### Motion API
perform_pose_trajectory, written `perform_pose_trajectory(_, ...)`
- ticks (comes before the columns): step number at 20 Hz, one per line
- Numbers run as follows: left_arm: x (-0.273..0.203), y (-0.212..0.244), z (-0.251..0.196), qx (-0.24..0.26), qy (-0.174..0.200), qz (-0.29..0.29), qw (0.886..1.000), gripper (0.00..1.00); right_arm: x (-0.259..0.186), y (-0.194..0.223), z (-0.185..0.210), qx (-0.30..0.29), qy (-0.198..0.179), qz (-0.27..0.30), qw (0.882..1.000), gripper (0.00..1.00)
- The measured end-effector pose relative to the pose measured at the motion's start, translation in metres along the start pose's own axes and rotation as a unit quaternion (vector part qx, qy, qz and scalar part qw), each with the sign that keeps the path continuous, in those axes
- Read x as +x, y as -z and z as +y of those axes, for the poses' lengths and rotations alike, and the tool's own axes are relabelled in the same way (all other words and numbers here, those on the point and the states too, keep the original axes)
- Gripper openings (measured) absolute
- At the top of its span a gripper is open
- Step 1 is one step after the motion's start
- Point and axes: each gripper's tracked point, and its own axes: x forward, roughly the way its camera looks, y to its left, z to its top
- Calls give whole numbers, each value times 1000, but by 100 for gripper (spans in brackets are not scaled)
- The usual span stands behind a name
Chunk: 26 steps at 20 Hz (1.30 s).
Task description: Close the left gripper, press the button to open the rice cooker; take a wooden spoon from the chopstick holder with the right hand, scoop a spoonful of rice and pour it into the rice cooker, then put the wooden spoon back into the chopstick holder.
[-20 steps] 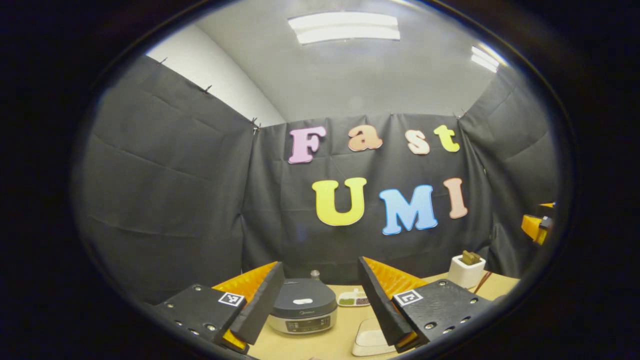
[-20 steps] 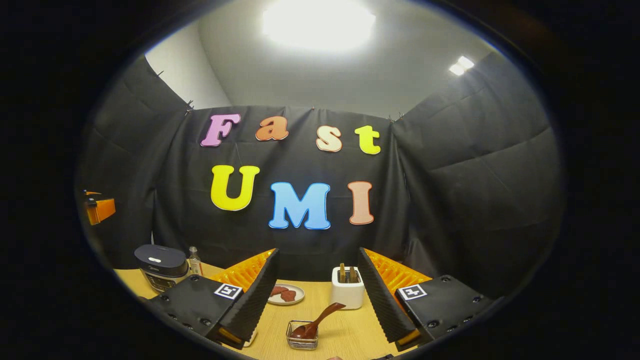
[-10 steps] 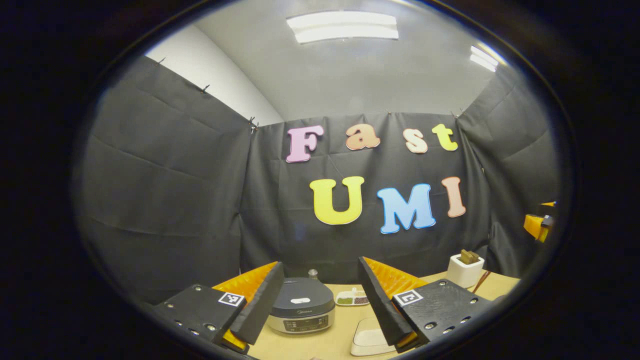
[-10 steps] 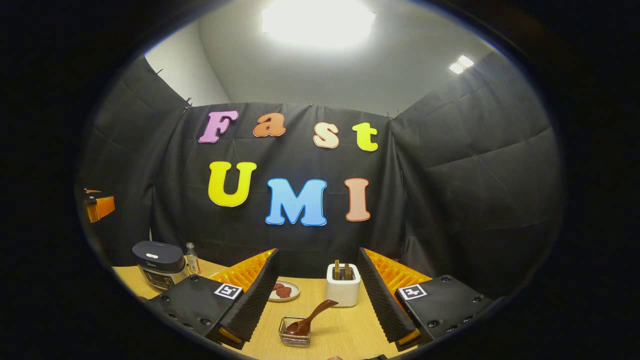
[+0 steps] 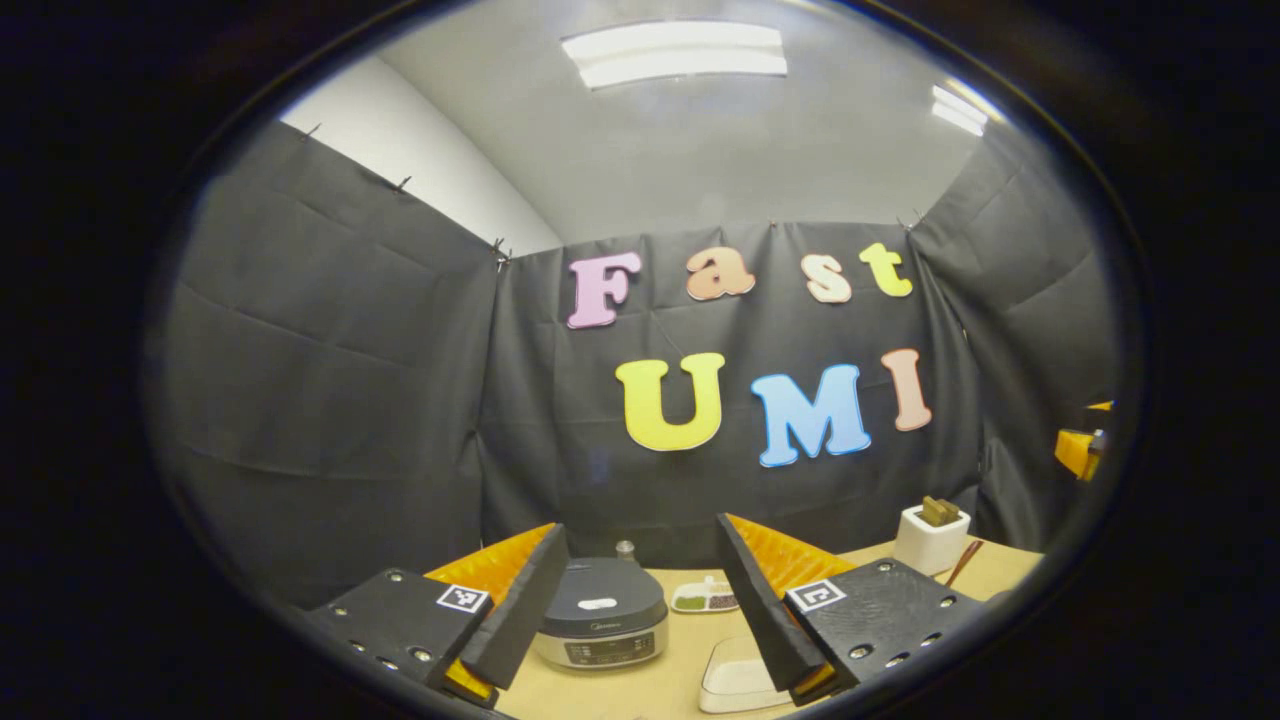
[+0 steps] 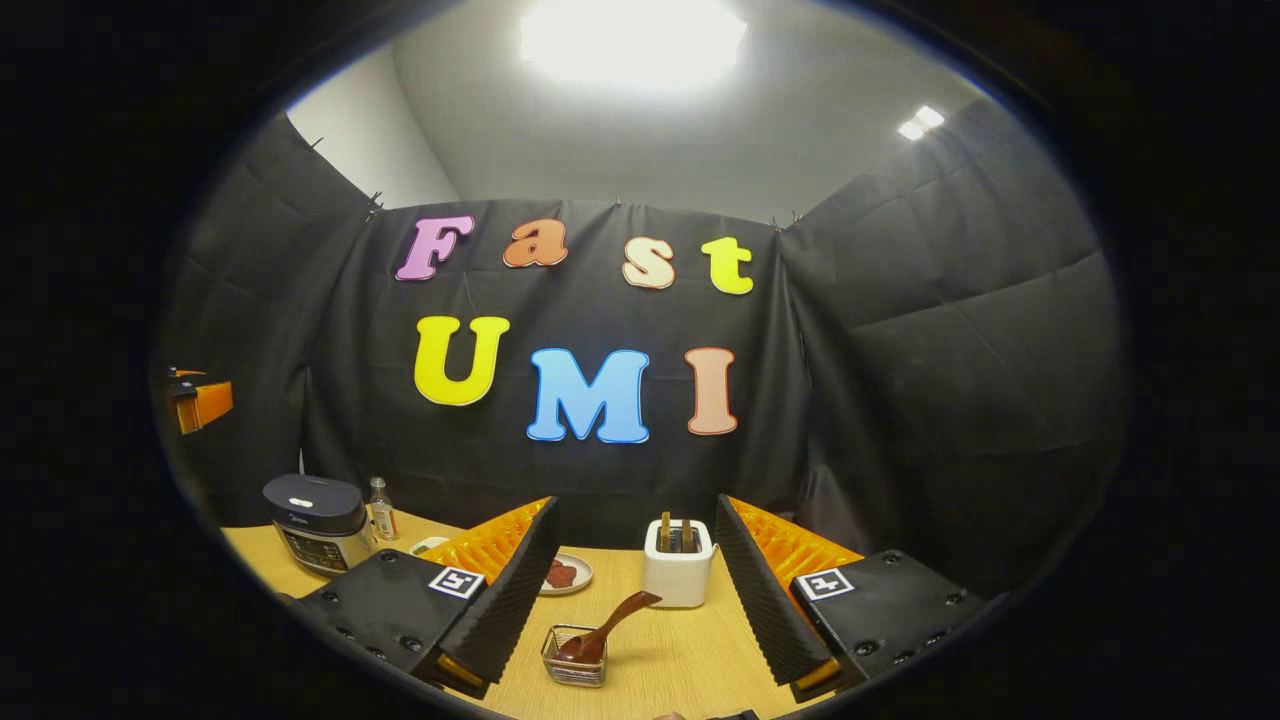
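Both tools hang above the table [image 6: 690, 660] with fingers apart and empty, so the left tool [image 5: 640, 620], framing the shut rice cooker [image 5: 600, 625], should first close fully, then descend squarely onto its lid button [image 5: 598, 603], while the right tool [image 6: 635, 600] waits facing the wooden spoon [image 6: 605, 632].

I can read no writing here with certainty. The rice cooker [image 5: 600, 625] carries a small brand mark [image 5: 608, 627] on its front, too small to read. The left gripper [image 5: 638, 530] and the right gripper [image 6: 635, 505] carry square coded markers [image 5: 463, 598], without letters.
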Motion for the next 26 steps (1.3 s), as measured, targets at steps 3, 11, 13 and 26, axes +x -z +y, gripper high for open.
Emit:
perform_pose_trajectory(3,-1,1,-6,-3,-3,3,1000,92,-1,5,-6,0,-8,3,1000,97)
perform_pose_trajectory(11,-1,-7,-10,8,-22,6,1000,91,-1,17,-9,19,-46,14,999,97)
perform_pose_trajectory(13,3,-14,-3,16,-26,0,1000,91,1,20,-8,18,-47,18,999,97)
perform_pose_trajectory(26,100,26,49,-11,-1,20,1000,29,15,17,29,8,6,17,1000,98)
